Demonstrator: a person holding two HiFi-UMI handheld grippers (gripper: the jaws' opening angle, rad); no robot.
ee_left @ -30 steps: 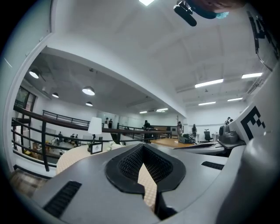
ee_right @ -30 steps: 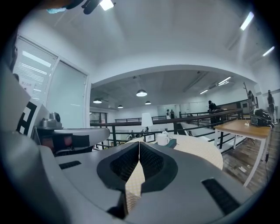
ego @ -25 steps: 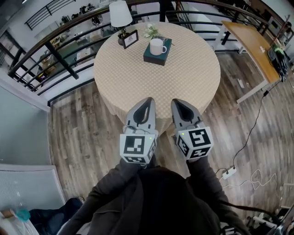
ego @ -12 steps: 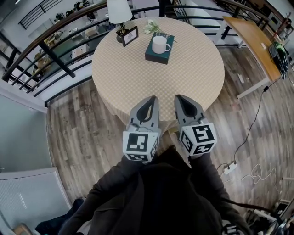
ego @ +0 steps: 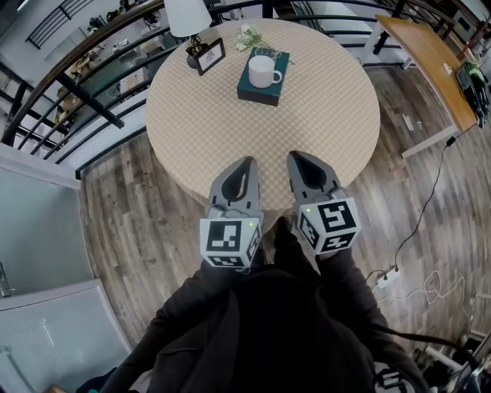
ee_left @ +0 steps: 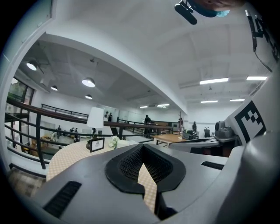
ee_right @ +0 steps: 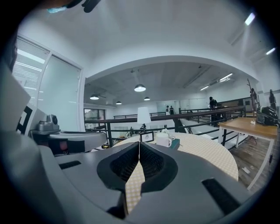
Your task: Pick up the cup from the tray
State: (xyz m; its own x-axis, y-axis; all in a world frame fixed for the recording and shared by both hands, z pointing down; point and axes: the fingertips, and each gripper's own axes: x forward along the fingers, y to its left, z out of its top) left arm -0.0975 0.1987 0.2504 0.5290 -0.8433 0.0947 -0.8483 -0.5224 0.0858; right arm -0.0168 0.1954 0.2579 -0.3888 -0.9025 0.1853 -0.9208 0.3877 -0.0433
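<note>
A white cup (ego: 264,71) stands on a dark teal tray (ego: 263,77) at the far side of a round table (ego: 261,115) with a checked beige cloth. In the right gripper view the cup (ee_right: 164,140) and tray (ee_right: 175,143) show small beyond the jaws. My left gripper (ego: 245,165) and right gripper (ego: 296,159) hover side by side at the table's near edge, both shut and empty, well short of the cup. In the left gripper view the shut left gripper (ee_left: 142,148) hides the cup.
A table lamp (ego: 188,19), a small picture frame (ego: 207,56) and white flowers (ego: 251,35) stand near the tray. A dark railing (ego: 84,73) curves behind the table. A wooden desk (ego: 426,61) is at the right, with cables and a power strip (ego: 386,278) on the floor.
The view has shifted forward towards the table. Both grippers have come closer to its near edge and now overlap it; the cup and tray sit nearer in the picture.
</note>
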